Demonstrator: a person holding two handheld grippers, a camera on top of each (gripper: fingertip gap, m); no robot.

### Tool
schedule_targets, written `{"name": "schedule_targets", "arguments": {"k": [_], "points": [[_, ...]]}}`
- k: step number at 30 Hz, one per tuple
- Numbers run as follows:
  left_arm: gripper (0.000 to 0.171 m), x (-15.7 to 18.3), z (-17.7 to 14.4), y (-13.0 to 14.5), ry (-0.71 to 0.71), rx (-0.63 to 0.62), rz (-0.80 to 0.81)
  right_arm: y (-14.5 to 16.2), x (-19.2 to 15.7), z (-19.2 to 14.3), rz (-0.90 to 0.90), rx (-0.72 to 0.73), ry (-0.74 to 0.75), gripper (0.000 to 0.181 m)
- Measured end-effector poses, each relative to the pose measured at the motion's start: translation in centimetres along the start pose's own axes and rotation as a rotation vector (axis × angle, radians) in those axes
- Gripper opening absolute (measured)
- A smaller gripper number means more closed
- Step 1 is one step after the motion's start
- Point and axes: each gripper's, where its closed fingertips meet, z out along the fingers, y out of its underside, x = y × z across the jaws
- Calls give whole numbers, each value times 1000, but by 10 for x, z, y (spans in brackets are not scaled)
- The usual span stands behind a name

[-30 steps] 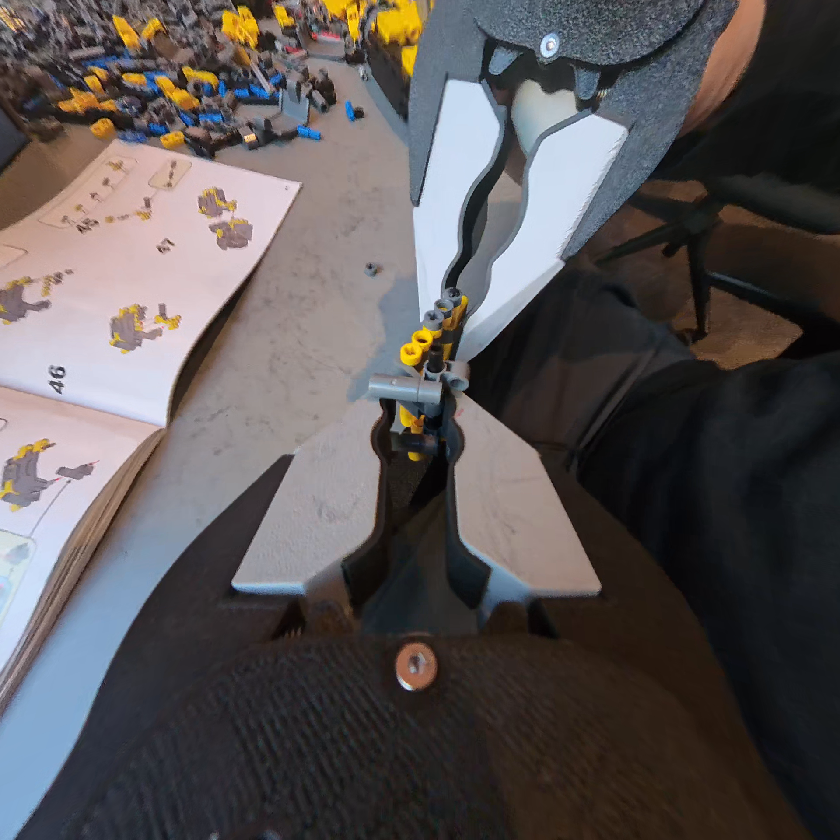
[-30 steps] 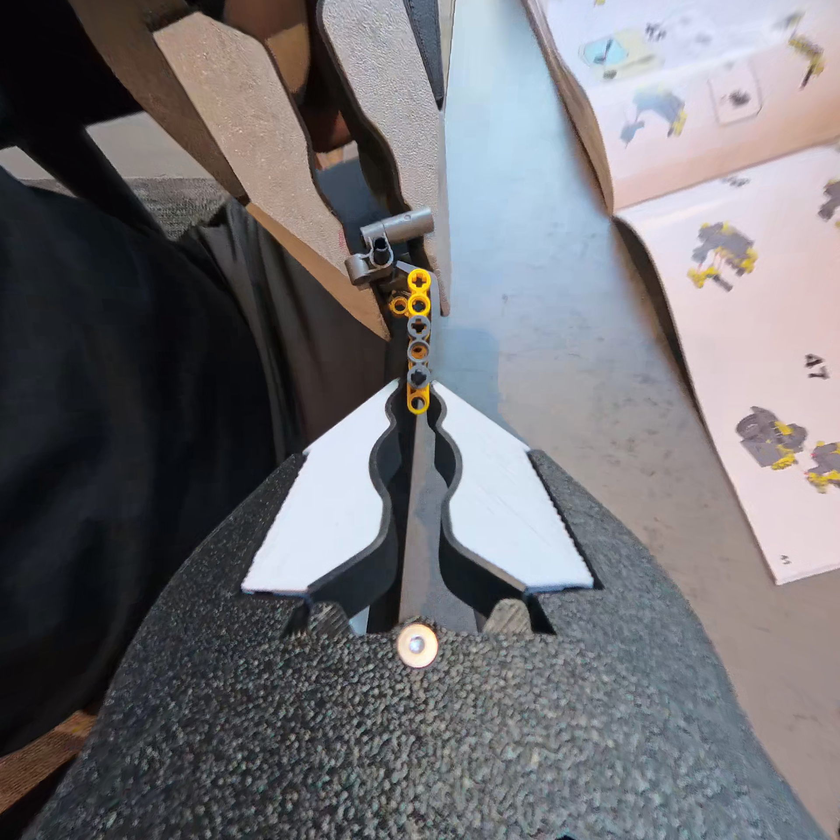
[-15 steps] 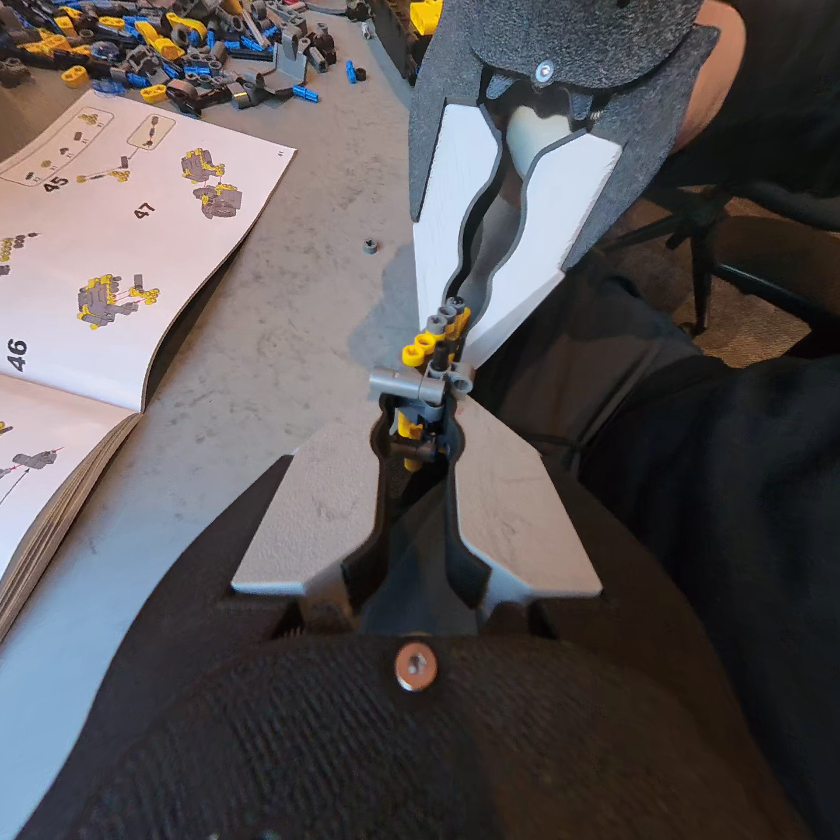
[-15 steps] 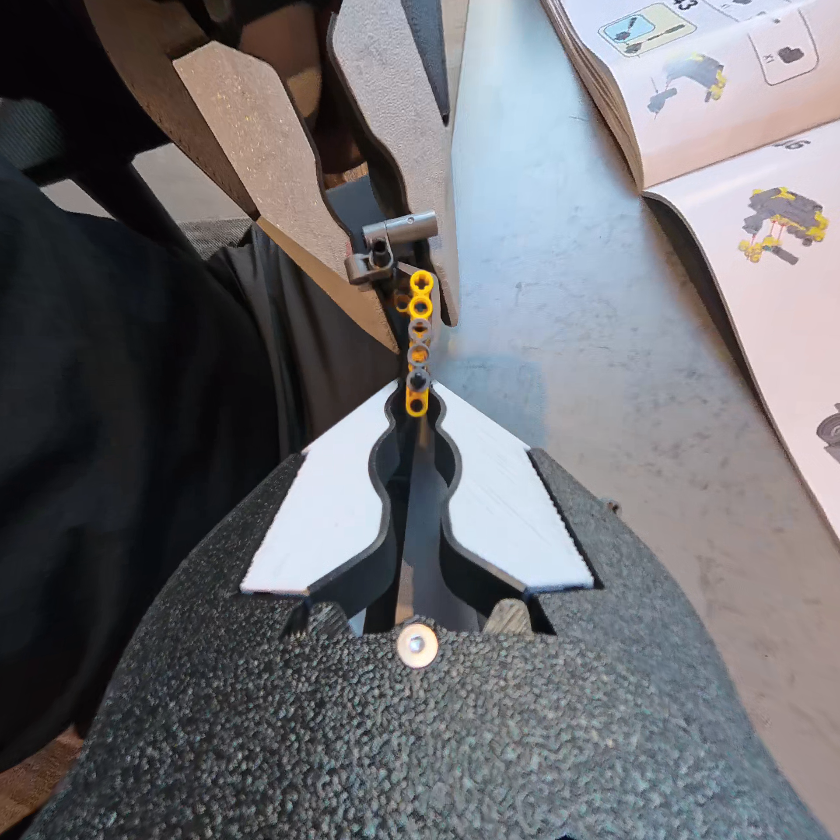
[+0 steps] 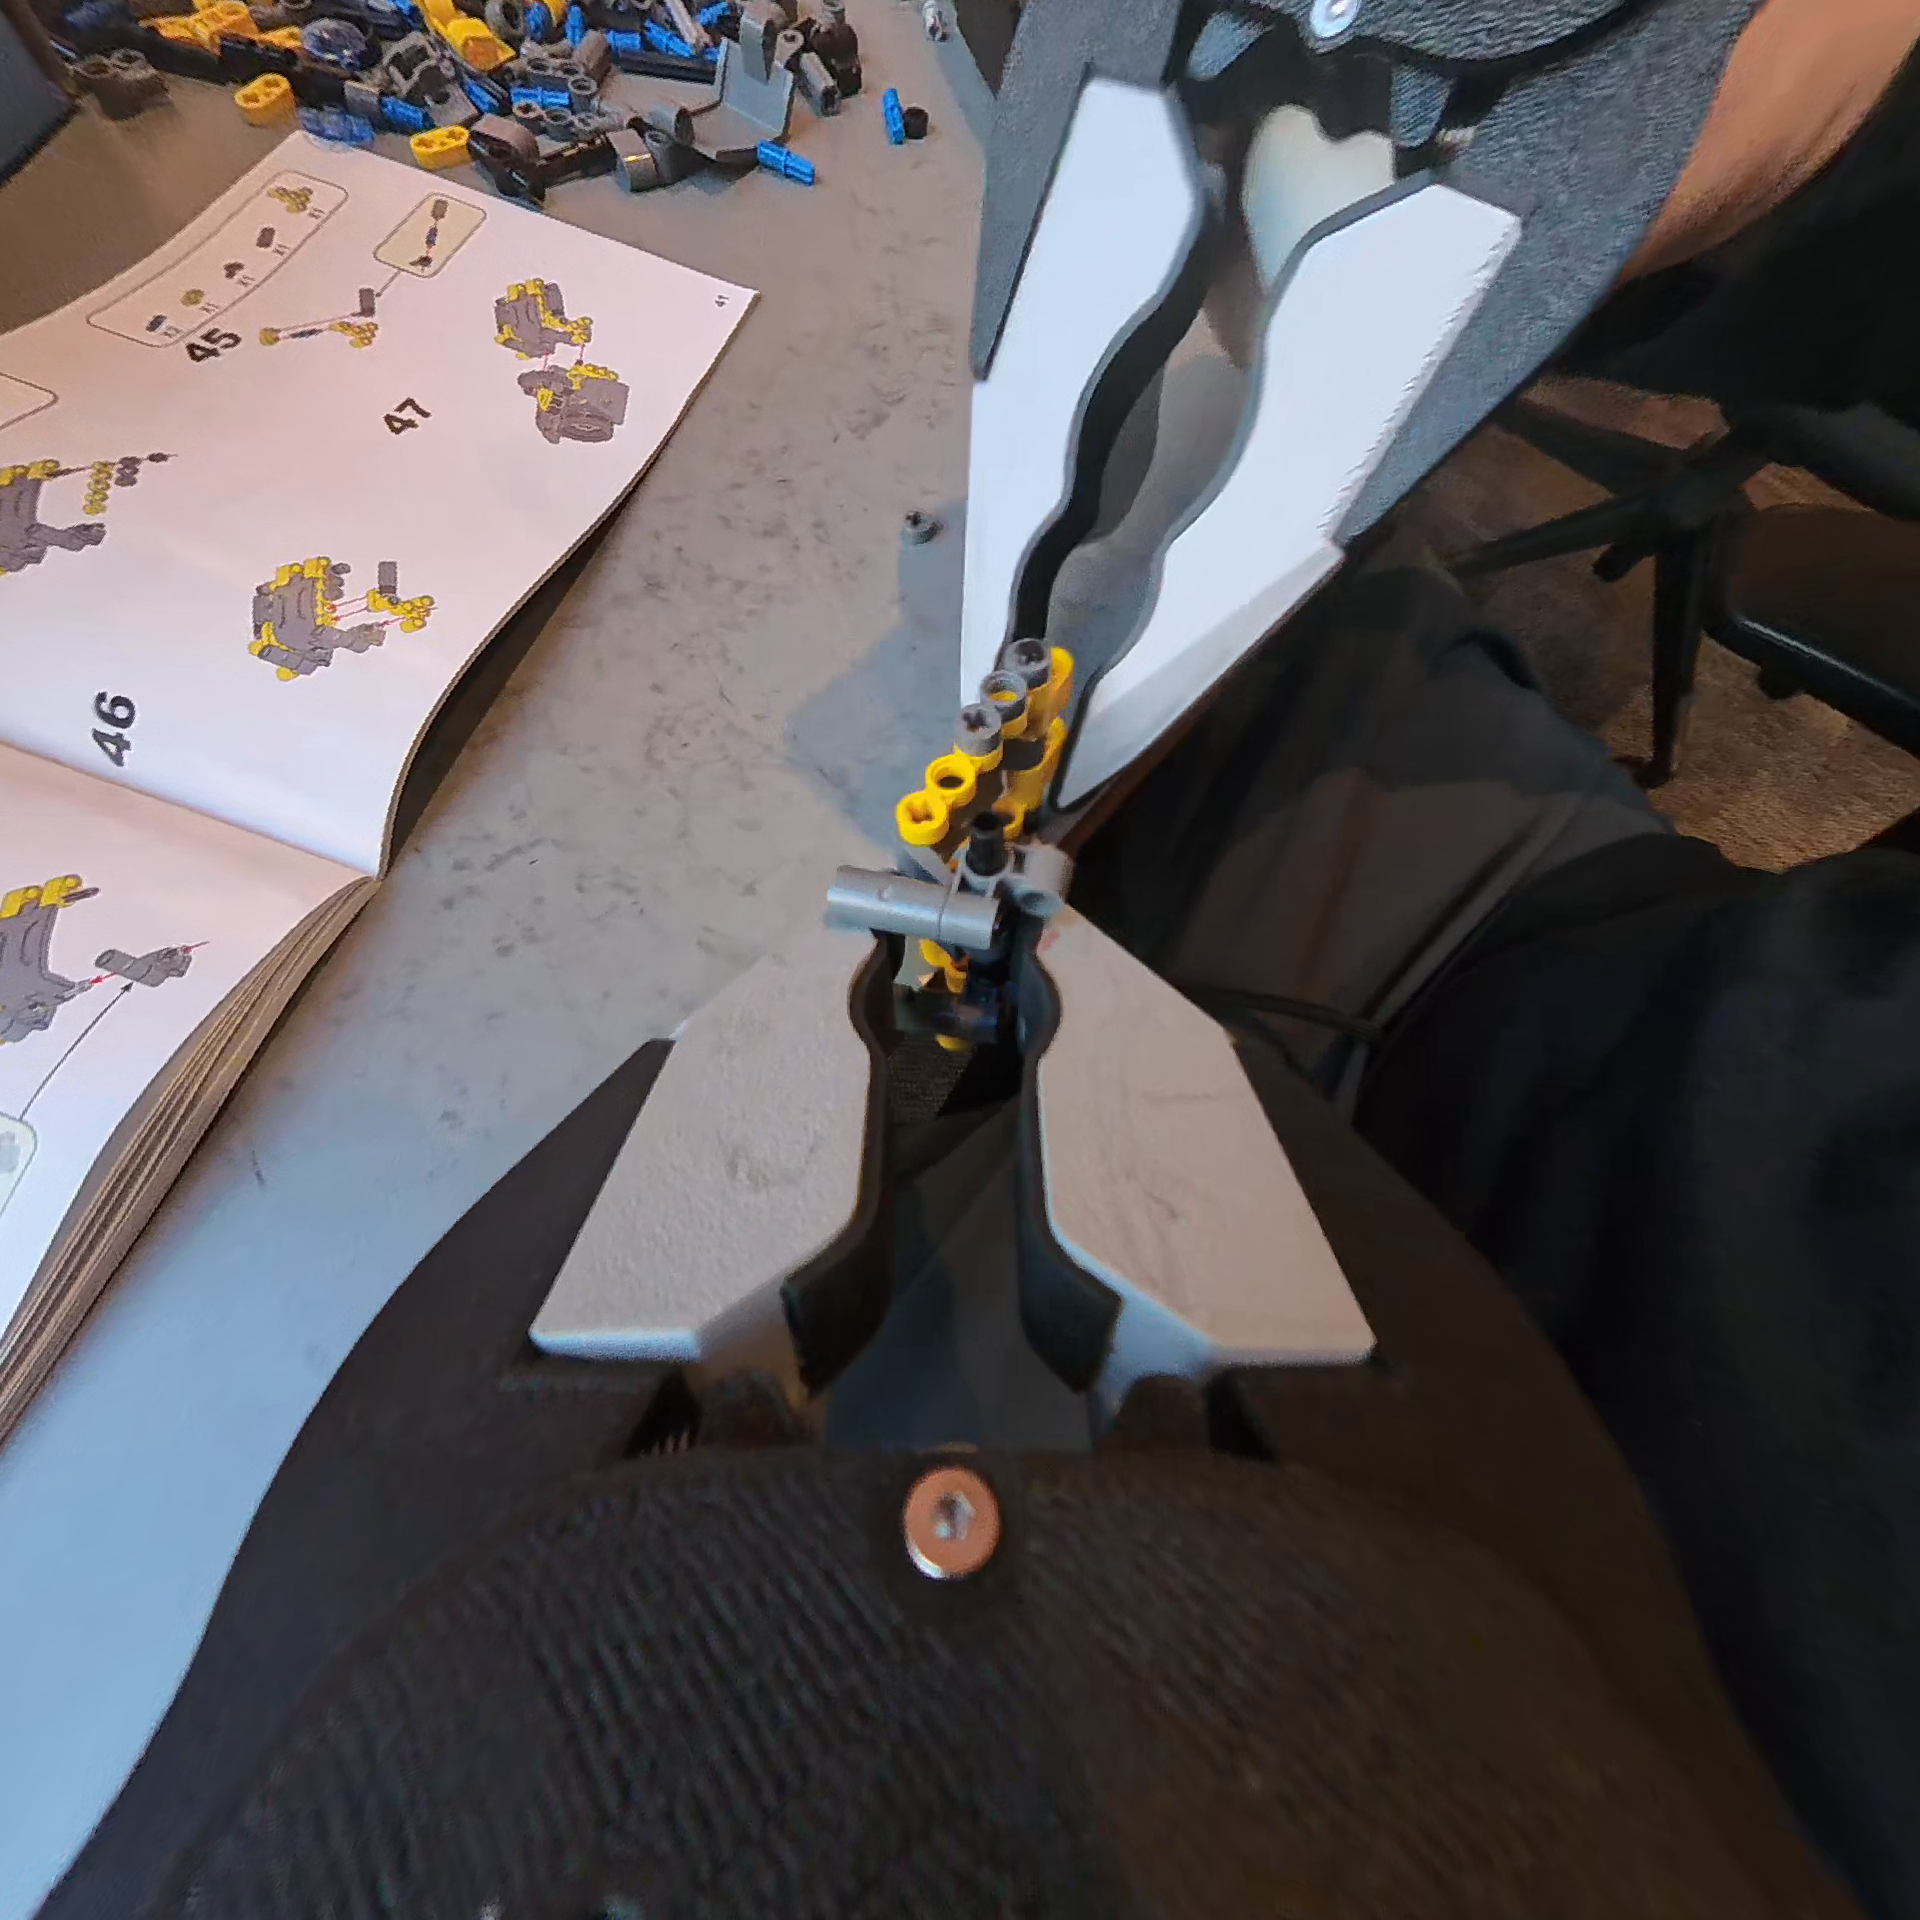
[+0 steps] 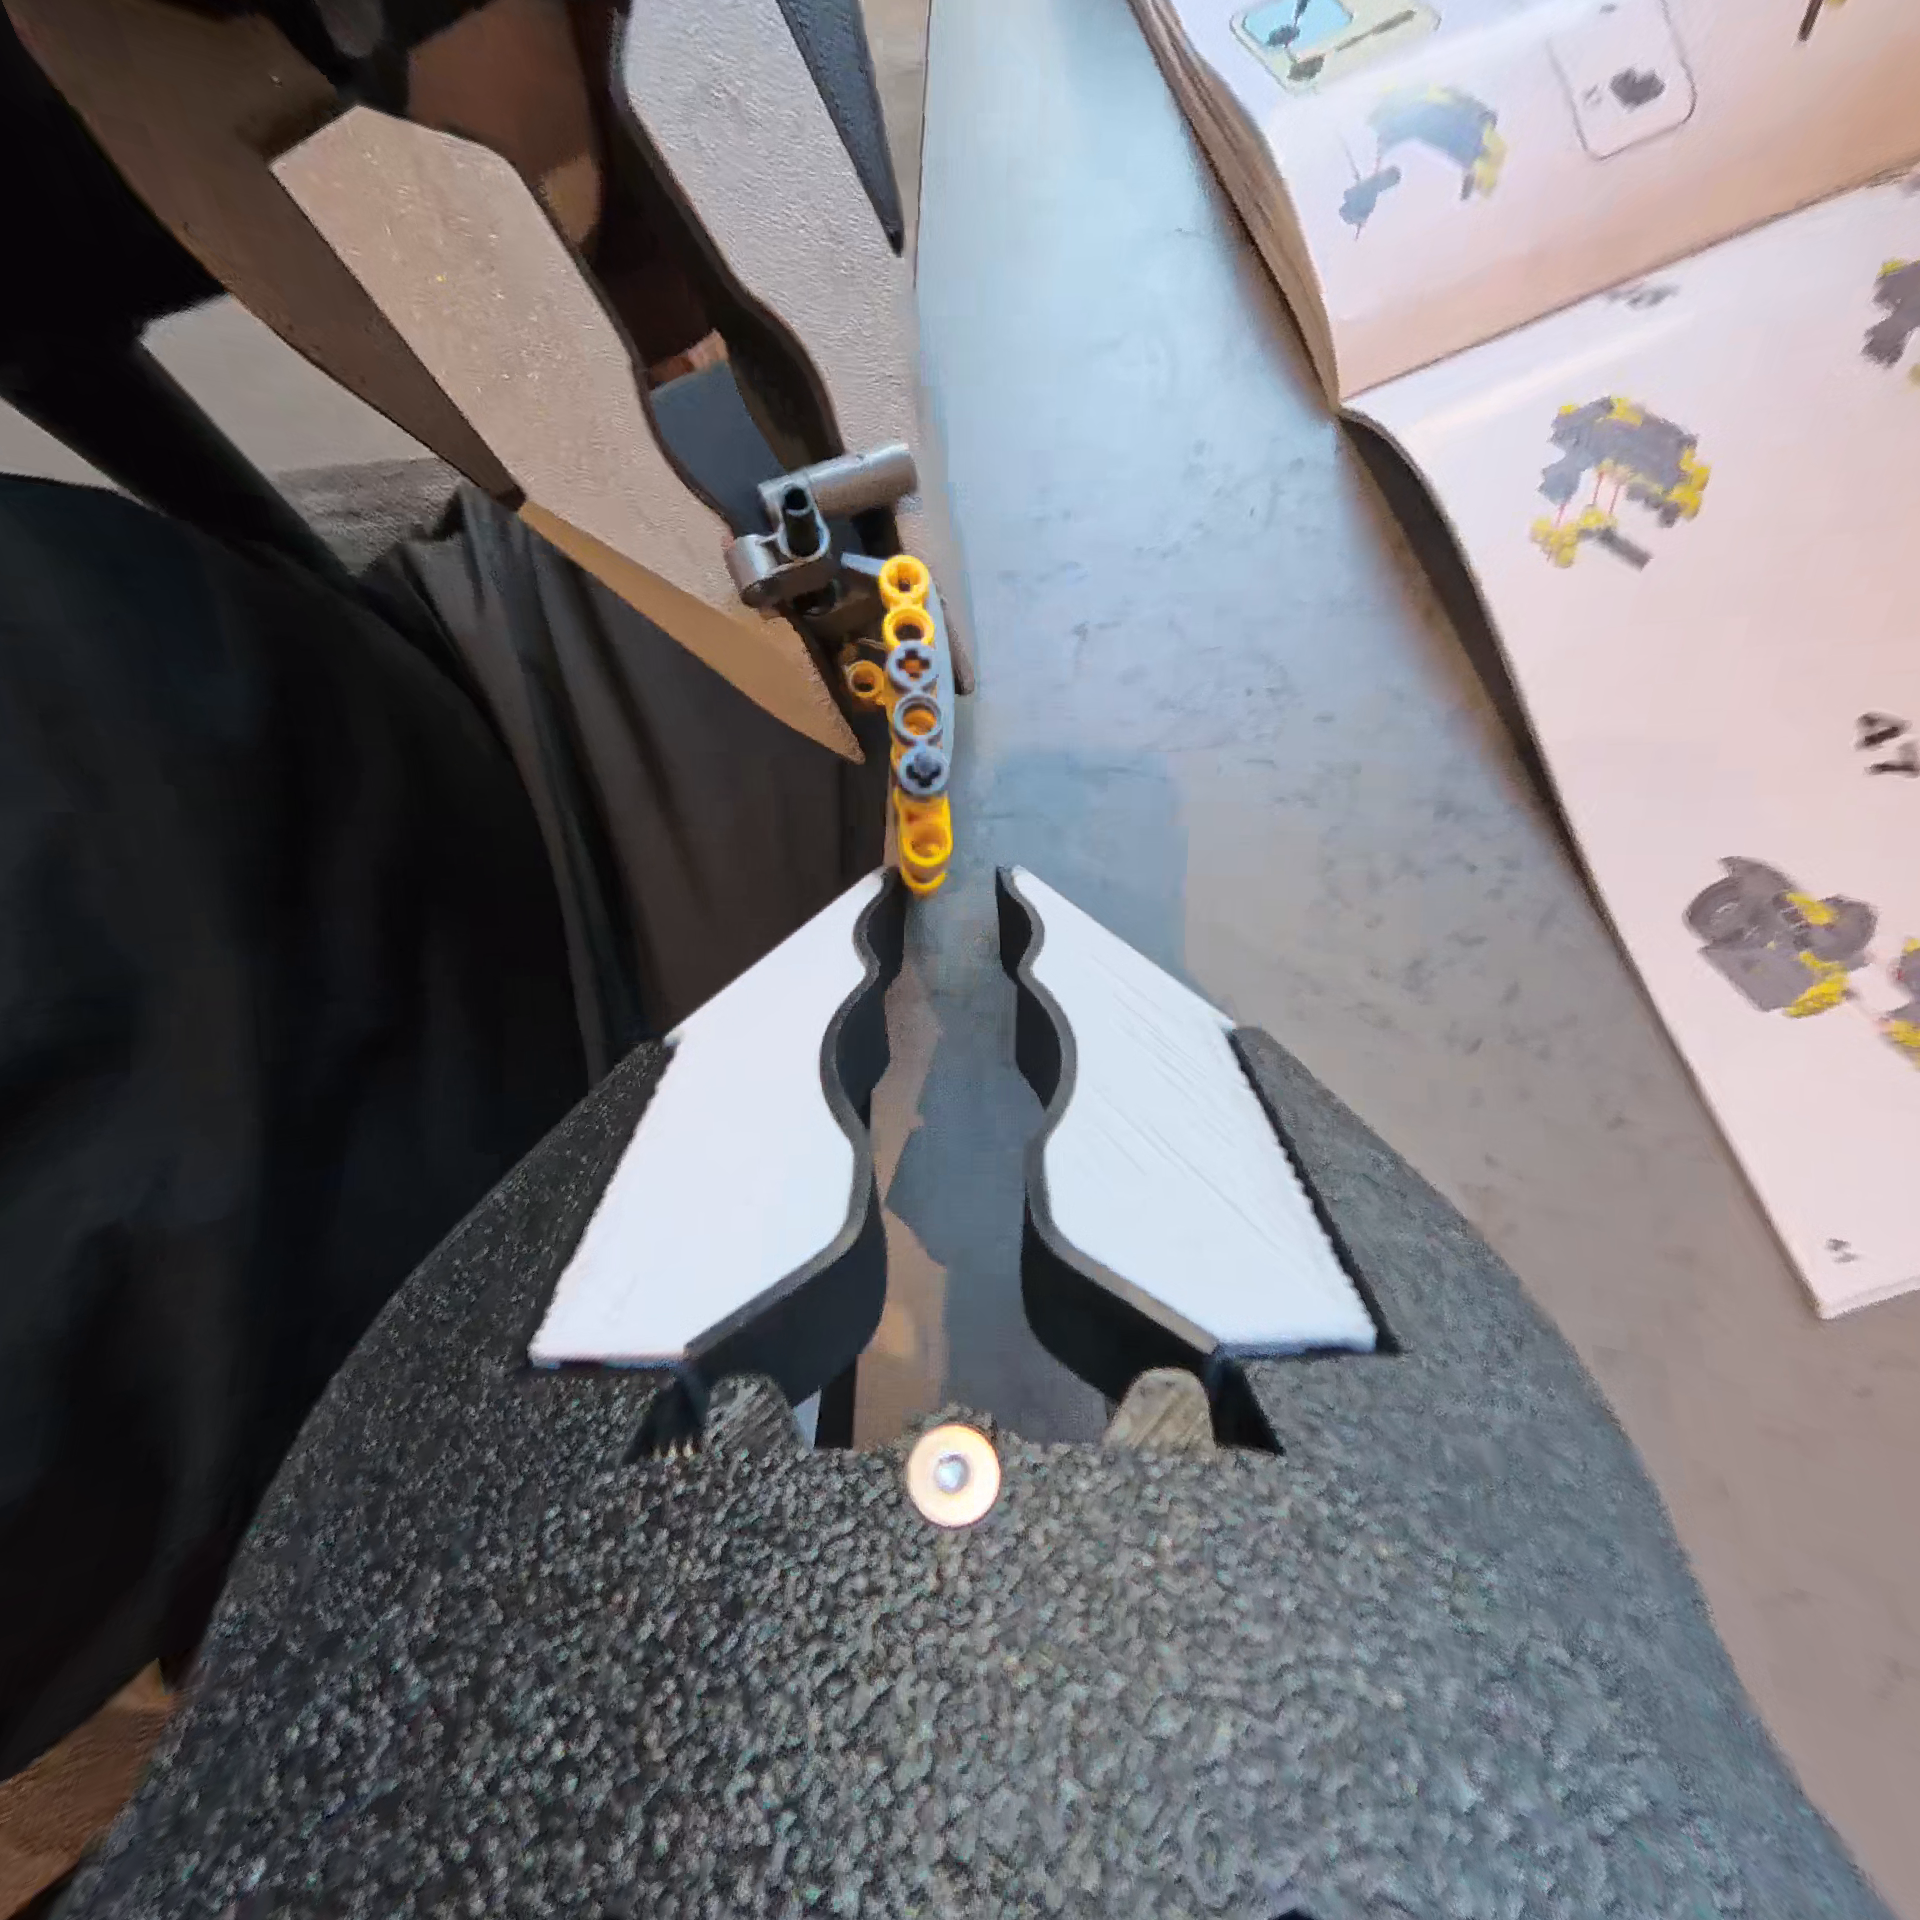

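Observation:
A small assembly of a yellow beam (image 5: 977, 769) with dark grey pins and a light grey connector (image 5: 914, 904) is held in the air over the table's edge. My left gripper (image 5: 956, 961) is shut on its lower end. My right gripper (image 6: 945, 883) faces it from the other side with its jaws a little apart. The beam's free end (image 6: 923, 842) lies by the right gripper's left fingertip. The right gripper also shows in the left wrist view (image 5: 1029, 727), and the left gripper in the right wrist view (image 6: 904, 717).
An open instruction booklet (image 5: 312, 468) lies on the grey table (image 5: 675, 675); it also shows in the right wrist view (image 6: 1714, 727). A pile of loose yellow, blue and grey pieces (image 5: 571, 83) lies at the back. One small grey piece (image 5: 917, 527) lies alone. A person's dark clothing (image 5: 1662, 1143) and chair legs (image 5: 1714, 540) are to the right. Less than 4 cm separates the two grippers' tips.
My right gripper's jaws have parted and let go of the yellow beam's end. My left gripper stays shut on the assembly. Both views have shifted a little over the table.

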Motion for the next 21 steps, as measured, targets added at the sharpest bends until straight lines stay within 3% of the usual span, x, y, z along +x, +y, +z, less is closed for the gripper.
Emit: {"name": "schedule_targets", "arguments": {"k": [7,21], "points": [[16,-2,-4,3,-70,-10,12,-9,-8,6,-89,-7,-5,6],[19,0,-25,14,-259,89,-99,-20,-16,23,-321,-117,-208,6]]}}
